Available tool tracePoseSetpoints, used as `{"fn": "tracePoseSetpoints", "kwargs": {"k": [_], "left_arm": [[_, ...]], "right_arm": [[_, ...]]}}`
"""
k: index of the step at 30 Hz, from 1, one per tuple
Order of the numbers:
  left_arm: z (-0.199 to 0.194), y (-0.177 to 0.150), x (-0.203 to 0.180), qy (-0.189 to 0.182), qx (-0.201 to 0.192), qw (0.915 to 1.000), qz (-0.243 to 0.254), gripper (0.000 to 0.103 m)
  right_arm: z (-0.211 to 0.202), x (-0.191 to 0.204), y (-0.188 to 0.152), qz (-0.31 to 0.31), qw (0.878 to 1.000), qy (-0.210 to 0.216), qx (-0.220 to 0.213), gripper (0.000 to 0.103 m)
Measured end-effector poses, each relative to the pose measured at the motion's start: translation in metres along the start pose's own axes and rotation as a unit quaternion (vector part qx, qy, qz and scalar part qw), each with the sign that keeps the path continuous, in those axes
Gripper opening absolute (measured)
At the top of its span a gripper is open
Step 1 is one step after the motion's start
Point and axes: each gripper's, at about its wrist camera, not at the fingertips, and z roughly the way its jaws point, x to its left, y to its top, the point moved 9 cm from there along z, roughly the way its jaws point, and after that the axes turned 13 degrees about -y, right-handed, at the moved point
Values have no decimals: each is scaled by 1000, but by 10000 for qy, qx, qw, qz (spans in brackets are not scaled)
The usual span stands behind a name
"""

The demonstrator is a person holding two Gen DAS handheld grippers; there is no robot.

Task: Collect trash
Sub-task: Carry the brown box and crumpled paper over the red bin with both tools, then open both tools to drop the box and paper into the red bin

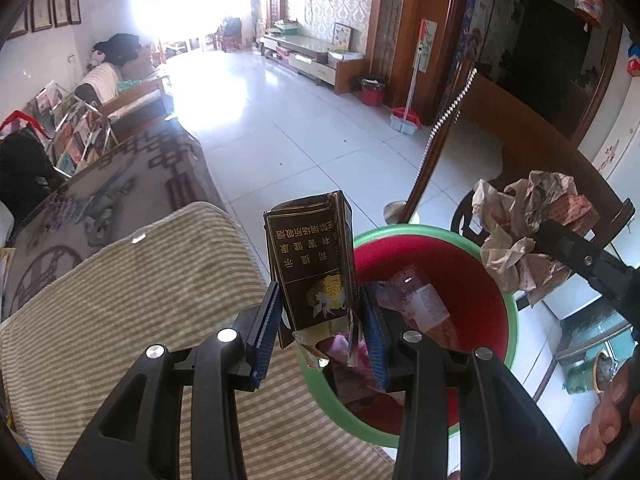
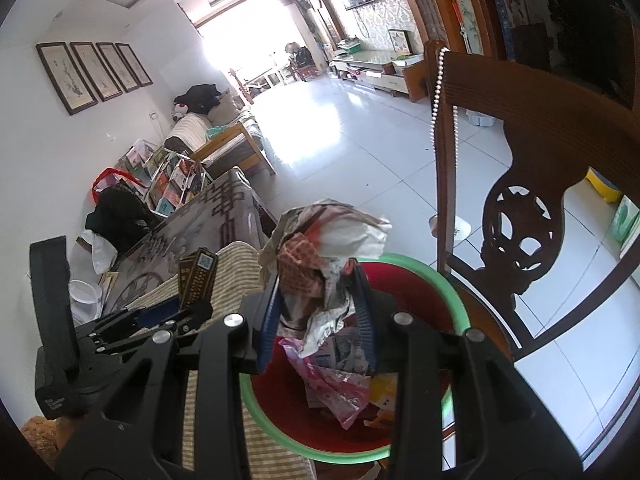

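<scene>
The dark cigarette box (image 1: pixel 310 264) is held upright, long axis vertical, clamped in the left gripper (image 1: pixel 320 316) at the red bin's (image 1: pixel 508 308) near-left rim. The crumpled paper wad (image 2: pixel 324 256) is clamped in the right gripper (image 2: pixel 318 320), directly above the bin's opening.

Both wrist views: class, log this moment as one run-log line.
left gripper: shut on cigarette box | right gripper: shut on crumpled paper | both over red bin | release: not yet
</scene>
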Motion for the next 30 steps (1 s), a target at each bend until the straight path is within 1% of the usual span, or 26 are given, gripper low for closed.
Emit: {"fn": "tracePoseSetpoints", "kwargs": {"k": [6,11,17,30], "left_arm": [[23,-6,-13,-279,300,9992,-29,37],[41,-14,-20,-512,574,9970,-83,37],[62,-25,-26,-768,915,9926,-227,38],[95,-35,-23,-863,1236,9880,-339,38]], "right_arm": [[3,-14,-1,43,9999,-133,30,34],[18,-34,-16,112,9986,-393,336,34],[25,-44,-29,33,9968,-613,517,34],[29,-42,-35,-46,9956,-713,613,34]]}}
